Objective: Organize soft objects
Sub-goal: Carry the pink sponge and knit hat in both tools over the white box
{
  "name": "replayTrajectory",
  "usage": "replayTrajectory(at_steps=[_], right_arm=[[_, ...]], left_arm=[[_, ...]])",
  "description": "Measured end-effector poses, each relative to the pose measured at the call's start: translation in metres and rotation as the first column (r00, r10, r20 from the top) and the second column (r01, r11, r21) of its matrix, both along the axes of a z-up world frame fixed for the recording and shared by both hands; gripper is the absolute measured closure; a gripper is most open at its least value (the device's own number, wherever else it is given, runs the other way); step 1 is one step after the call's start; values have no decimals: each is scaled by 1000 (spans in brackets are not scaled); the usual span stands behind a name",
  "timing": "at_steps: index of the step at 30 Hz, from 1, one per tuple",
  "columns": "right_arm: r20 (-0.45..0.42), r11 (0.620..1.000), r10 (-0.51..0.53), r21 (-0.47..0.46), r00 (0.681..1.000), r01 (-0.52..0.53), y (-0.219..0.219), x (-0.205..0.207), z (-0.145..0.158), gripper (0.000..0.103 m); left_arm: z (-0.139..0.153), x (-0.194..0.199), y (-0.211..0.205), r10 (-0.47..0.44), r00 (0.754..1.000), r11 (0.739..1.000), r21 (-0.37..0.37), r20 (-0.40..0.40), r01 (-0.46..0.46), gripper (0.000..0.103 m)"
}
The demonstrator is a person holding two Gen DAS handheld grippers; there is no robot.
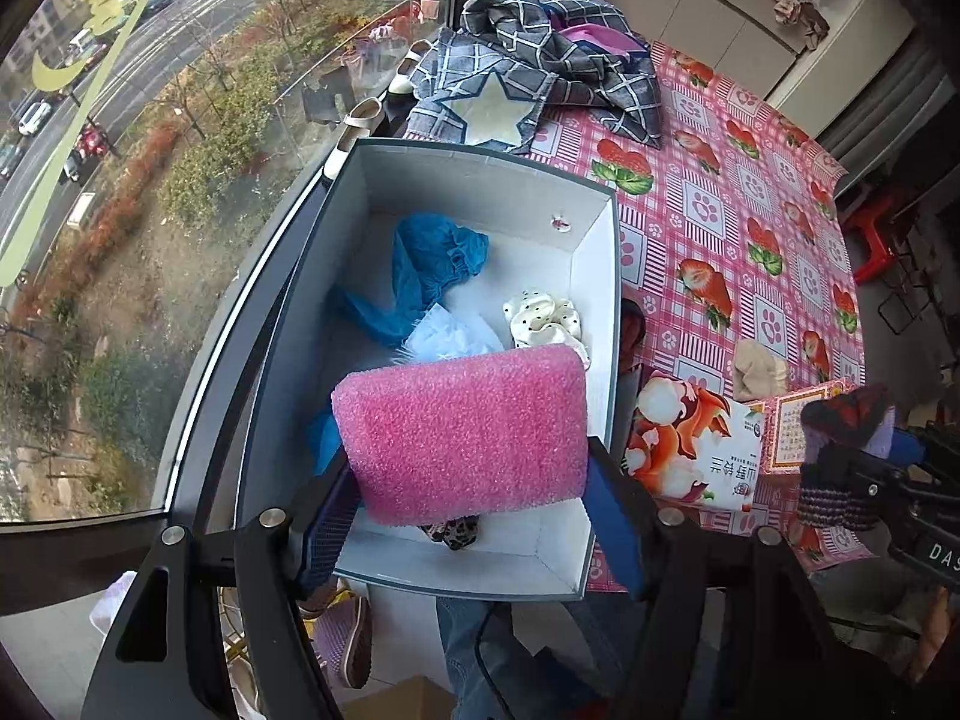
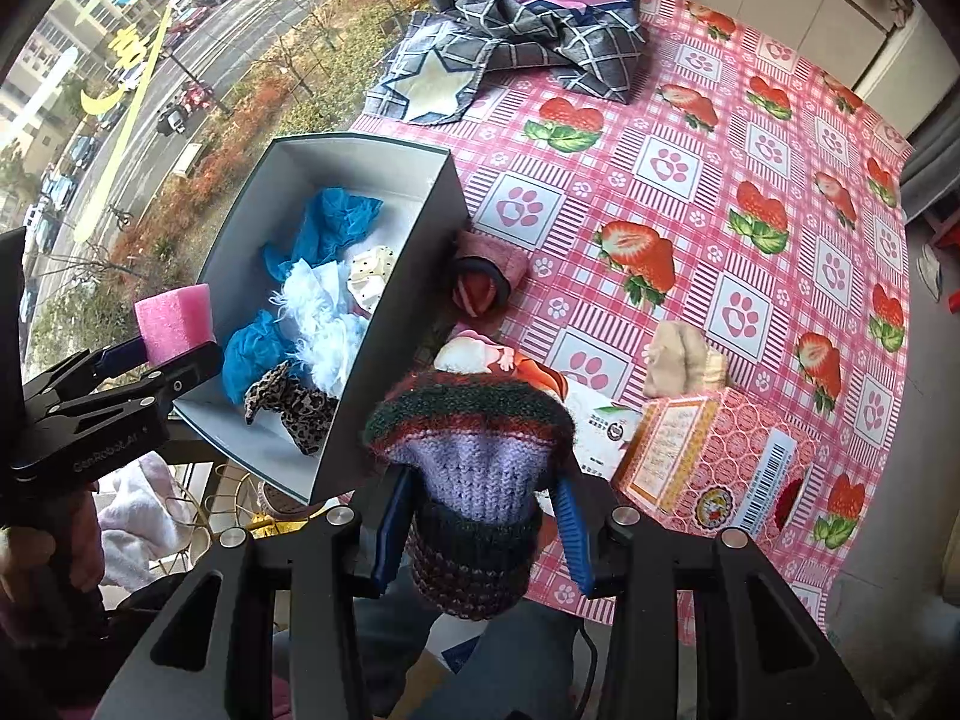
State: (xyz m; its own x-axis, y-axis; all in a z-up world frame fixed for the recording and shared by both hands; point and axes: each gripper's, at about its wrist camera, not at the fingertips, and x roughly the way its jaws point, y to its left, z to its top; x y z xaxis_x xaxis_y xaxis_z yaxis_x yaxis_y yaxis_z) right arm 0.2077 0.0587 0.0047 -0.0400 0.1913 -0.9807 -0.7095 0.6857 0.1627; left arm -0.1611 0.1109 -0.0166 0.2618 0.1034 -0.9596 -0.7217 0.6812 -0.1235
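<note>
Box (image 1: 600, 276) sits at tabletop (image 2: 690, 192) edge by the window. Left hand-held gripper (image 1: 468, 516) clamps pink sponge (image 1: 462, 432) above the box. Right hand-held gripper (image 2: 480, 534) clamps knitted sock (image 2: 474, 480) just beside the box.

Black angular tool (image 1: 468, 516) frames with silver screws, blue ribbed fingers (image 2: 570, 531), white lettering, blue jeans (image 1: 474, 648) below.

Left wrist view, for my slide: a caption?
Left claw holds a pink sponge over the open box.
</note>
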Motion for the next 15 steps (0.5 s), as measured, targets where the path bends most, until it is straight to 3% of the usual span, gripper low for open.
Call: replayTrajectory(at_steps=[15], right_arm=[[2, 988, 151, 9, 988, -151, 64, -19, 0, 59]], left_arm=[[-8, -20, 20, 86, 996, 996, -27, -5, -86, 29]])
